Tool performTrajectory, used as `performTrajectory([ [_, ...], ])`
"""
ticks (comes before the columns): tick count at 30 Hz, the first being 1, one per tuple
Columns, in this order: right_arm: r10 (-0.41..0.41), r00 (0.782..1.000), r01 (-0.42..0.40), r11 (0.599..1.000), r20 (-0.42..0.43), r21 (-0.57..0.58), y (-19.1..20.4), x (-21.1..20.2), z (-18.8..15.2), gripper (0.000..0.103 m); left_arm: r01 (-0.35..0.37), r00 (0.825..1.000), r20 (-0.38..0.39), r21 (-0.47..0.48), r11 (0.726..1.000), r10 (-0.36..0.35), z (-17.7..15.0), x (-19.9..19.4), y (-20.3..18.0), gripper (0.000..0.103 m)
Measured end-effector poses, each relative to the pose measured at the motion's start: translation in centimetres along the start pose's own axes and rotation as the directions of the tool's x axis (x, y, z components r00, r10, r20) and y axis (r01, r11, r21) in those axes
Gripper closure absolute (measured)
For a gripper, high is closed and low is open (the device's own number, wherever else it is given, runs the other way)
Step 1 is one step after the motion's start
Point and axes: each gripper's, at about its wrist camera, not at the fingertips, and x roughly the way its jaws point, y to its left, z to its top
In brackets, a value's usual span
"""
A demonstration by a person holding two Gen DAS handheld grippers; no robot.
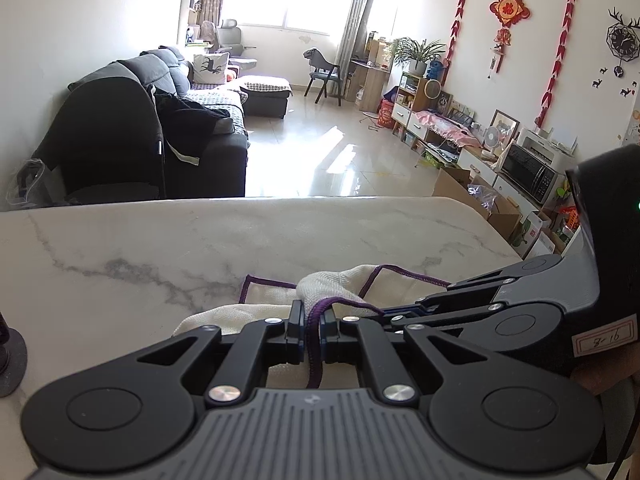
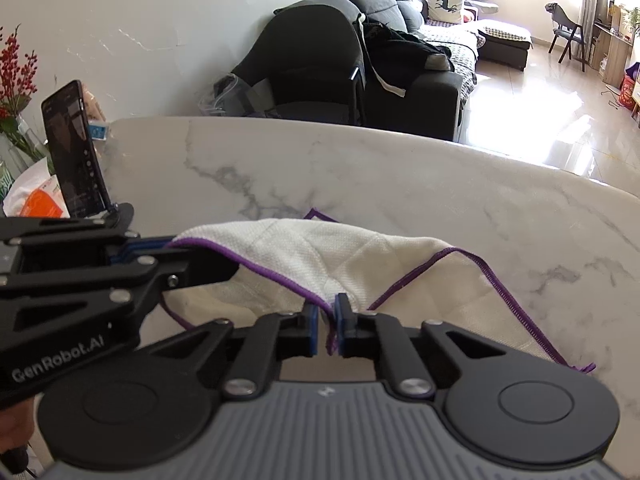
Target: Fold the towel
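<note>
A: Towel [image 2: 320,256] on the marble table [image 2: 400,168], white weave with a purple stitched border, and part of it is lifted off the stone into a loose hump.

B: Both tools are on it. The left gripper [image 1: 311,322] has its blue-padded fingers [image 1: 295,320] nearly closed, with a purple edge of the cloth pinched between them.

A: And the hem runs straight back through that narrow gap toward the camera. The right gripper [image 2: 328,318]?

B: Same story: jaws drawn almost together on the purple border, cloth rising in a fold just ahead of the tips.

A: From the right wrist view you see the left tool coming in from the side, its tips at a raised corner. The far corner lies flat on the marble, and another corner trails off flat to the right.

B: The two grippers are close together, nearly side by side over the near part of the cloth.

A: Beyond it, a phone [image 2: 74,152] stands upright on a stand at the table's left end, and a dark sofa [image 1: 160,120] sits behind the table.
</note>
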Motion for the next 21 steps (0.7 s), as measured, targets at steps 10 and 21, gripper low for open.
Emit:
performTrajectory([
  [10,-0.036,0.998,0.037,0.999,0.05,-0.025,0.1,-2.7,0.5,0.099,-0.095,0.995,-0.009,0.172,0.981,0.098,-4.1,-0.2,-2.0,0.064],
  [21,-0.056,0.994,0.058,0.998,0.097,-0.021,0.3,-5.0,1.3,0.099,-0.135,0.99,-0.027,0.152,0.979,0.14,-7.0,0.0,-2.6,0.064],
])
